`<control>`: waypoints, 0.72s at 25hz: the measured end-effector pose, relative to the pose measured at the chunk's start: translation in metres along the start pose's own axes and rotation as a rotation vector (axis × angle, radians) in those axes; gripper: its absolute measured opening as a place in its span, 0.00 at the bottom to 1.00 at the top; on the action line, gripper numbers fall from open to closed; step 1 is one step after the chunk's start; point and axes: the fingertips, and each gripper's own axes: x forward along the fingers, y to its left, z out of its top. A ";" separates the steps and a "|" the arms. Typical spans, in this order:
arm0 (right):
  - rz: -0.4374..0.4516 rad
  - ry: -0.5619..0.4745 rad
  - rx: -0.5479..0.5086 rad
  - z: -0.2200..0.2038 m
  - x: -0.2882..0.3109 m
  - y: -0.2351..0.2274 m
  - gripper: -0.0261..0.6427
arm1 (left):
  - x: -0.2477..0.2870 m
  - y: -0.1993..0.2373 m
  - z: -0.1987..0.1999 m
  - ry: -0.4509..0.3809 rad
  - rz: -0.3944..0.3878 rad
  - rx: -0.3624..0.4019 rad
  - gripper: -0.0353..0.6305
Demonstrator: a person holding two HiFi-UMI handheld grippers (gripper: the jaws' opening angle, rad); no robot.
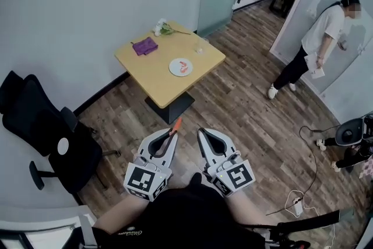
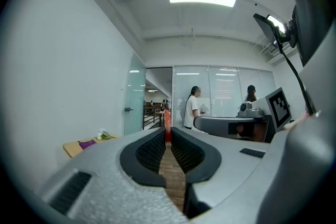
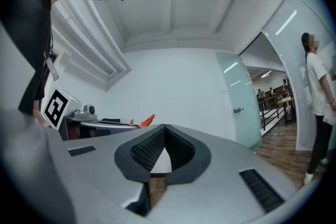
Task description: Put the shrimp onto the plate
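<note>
Shrimp [image 1: 177, 124] is being pinched between left gripper [image 1: 172, 136] tips; likely light, soft, slippery, best gripped mid-body; right gripper [image 1: 203, 133] jaws are being pressed together, empty.

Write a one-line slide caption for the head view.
Left gripper pinches an orange shrimp, right gripper shut and empty, both held well short of the wooden table with its white plate.

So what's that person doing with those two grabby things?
A person stands back from the light wooden square table, a grey gripper in each hand. The left gripper pinches a small orange shrimp at its tips; the right gripper is shut and empty. The round white plate on the table already holds another orange piece, probably a shrimp.
</note>
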 end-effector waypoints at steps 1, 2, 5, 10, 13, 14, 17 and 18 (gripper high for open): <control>0.000 0.005 0.007 0.001 0.000 -0.015 0.04 | 0.015 -0.002 0.000 0.003 0.000 0.001 0.09; 0.002 0.013 0.004 -0.001 -0.001 -0.030 0.04 | 0.030 -0.004 0.001 0.004 0.000 0.001 0.09; 0.019 0.028 -0.015 -0.005 0.001 -0.071 0.04 | 0.072 -0.007 0.005 0.004 0.004 -0.002 0.09; 0.027 0.018 0.021 -0.003 0.006 -0.117 0.04 | 0.116 -0.013 -0.004 0.039 0.012 -0.010 0.09; 0.026 0.014 0.024 -0.002 0.014 -0.138 0.04 | 0.133 -0.009 -0.008 0.050 0.020 -0.013 0.09; 0.024 0.023 0.020 -0.005 0.017 -0.144 0.04 | 0.137 -0.006 -0.010 0.052 0.024 -0.015 0.09; 0.036 0.041 0.009 -0.010 0.028 -0.156 0.04 | 0.149 0.004 -0.016 0.060 0.036 -0.025 0.09; 0.041 0.041 0.012 -0.011 0.033 -0.160 0.04 | 0.153 0.008 -0.018 0.063 0.040 -0.030 0.09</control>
